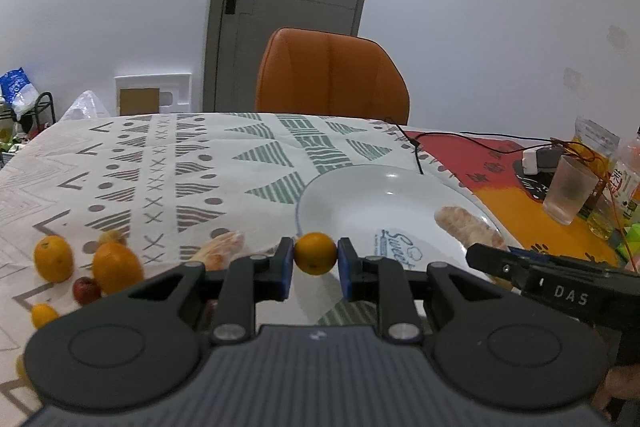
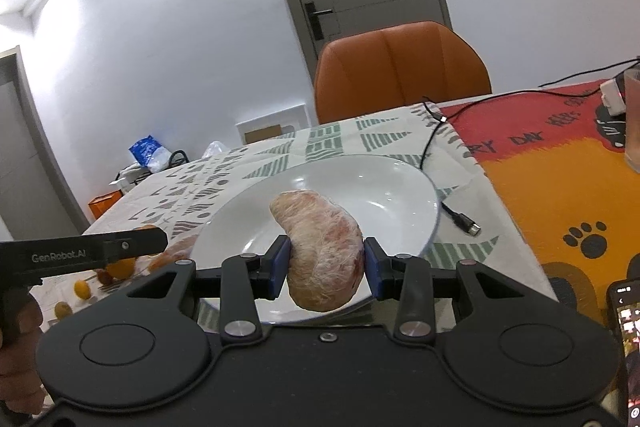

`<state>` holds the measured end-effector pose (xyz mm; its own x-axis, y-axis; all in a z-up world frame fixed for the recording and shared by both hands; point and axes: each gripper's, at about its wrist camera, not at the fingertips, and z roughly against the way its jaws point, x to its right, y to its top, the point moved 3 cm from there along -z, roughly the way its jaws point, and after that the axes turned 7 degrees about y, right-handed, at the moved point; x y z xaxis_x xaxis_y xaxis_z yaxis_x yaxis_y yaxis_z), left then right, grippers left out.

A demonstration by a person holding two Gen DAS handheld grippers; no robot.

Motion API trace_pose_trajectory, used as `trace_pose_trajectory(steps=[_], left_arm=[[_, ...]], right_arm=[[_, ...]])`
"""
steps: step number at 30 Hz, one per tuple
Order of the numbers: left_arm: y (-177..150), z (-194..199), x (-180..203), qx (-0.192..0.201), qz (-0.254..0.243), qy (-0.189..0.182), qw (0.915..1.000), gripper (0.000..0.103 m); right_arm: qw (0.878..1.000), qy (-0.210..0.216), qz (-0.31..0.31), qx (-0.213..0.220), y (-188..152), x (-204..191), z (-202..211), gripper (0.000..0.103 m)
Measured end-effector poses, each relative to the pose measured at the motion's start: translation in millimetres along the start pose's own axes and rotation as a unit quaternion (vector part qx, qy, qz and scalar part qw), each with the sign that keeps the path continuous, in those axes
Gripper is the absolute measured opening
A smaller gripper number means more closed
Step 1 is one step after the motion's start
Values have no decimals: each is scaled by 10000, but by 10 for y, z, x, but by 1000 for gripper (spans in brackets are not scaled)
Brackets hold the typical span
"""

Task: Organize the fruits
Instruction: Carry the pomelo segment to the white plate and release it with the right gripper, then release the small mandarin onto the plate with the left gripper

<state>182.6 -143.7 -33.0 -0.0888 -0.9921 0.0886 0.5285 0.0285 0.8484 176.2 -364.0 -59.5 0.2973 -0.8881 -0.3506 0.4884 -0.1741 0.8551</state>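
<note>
Above the near rim of the white plate [image 2: 400,183], the right gripper [image 2: 325,263] pinches a peeled pomelo segment [image 2: 320,251], its long axis running from 11 to 5 o'clock, pale and pink-flecked; the plate lies at 12 o'clock. The left gripper [image 1: 315,259] clamps a small smooth orange [image 1: 315,253] at the plate's 9 o'clock edge, and looks equally near.

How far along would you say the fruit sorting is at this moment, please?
Nothing lies on the white plate yet. In hand: the left gripper clamps a small orange, the right gripper a peeled pomelo segment over the plate. Left: loose oranges and small fruits on the tablecloth.
</note>
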Motion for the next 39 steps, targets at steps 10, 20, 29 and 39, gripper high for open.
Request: trace_pose_trajectory(steps=[10, 20, 29, 39], left_arm=[[85, -154, 207, -16, -140, -155, 9998, 22], [118, -198, 390, -1, -266, -275, 9993, 27], [89, -66, 181, 9, -205, -13, 9998, 53], [58, 204, -291, 224, 98, 386, 9990, 83]], right_arm=[[9981, -442, -37, 421, 117, 98, 25, 52], [9992, -292, -70, 282, 64, 68, 135, 52], [9997, -155, -116, 178, 24, -45, 123, 54], [9997, -64, 26, 219, 39, -351, 115, 82]])
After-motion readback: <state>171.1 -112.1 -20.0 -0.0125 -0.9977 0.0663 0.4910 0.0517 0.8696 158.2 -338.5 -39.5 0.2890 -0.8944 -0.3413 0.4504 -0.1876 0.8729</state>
